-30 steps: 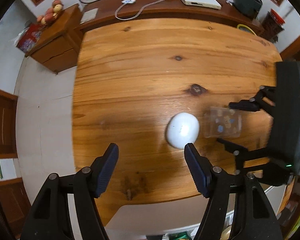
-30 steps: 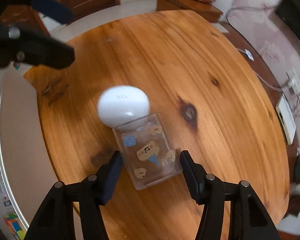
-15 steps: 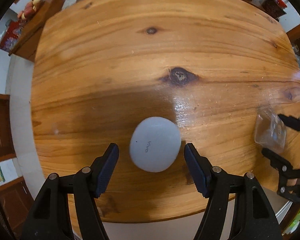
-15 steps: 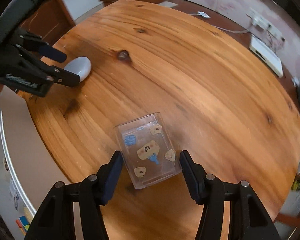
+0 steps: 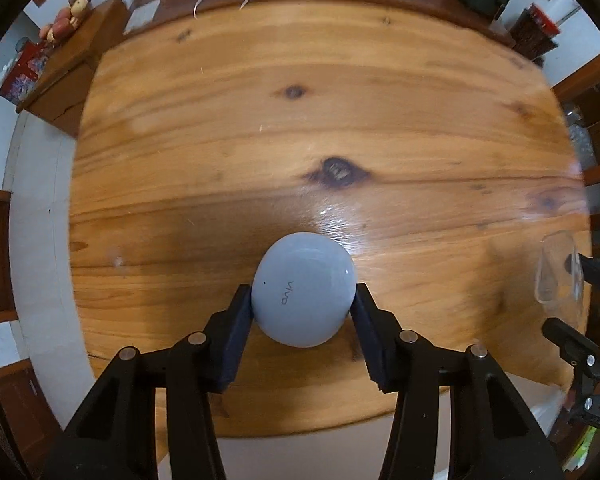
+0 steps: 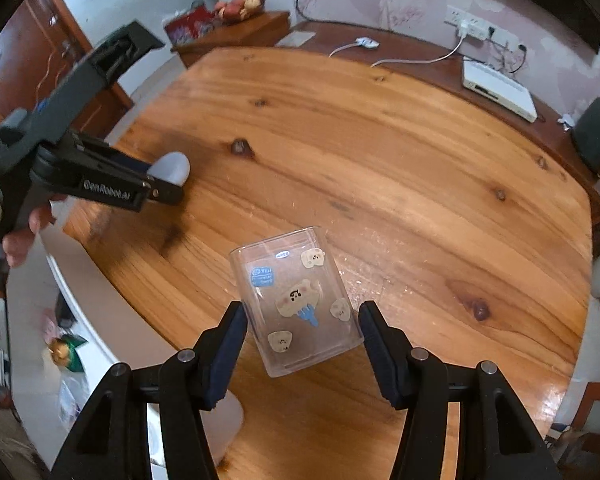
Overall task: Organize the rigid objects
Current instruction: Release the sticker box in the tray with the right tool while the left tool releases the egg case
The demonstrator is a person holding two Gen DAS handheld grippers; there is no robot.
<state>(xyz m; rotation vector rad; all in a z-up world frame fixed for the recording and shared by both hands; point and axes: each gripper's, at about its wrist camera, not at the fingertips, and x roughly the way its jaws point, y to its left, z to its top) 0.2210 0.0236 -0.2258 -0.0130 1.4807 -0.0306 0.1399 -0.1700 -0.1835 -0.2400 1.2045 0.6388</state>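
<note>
Wood table point(image 5: 340, 100): L gripper point(image 5: 303, 305) clamped on earbud case point(image 5: 304, 288); R gripper point(image 6: 302, 316) holds clear box point(image 6: 296, 300), pad contact unclear; nothing placed yet.

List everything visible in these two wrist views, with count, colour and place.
Earbud case: one, white, near edge of the table, pinched between the left gripper's pads.
Clear box: one, see-through with cartoon stickers, between the right gripper's fingers, a little off square to them.
Table: one, round, glossy brown wood with dark knots.
Router: one, white, on the dark sideboard behind the table.
Cable: white, lying along the sideboard.
Fruit: several, reddish, on the small wooden cabinet by the wall.
Speaker: one, black, right end of the sideboard.
Left gripper: black, shut on the earbud case.
Right gripper: black, fingers flanking the clear box; contact unclear.
Hand: one, holding the left gripper's handle.
</note>
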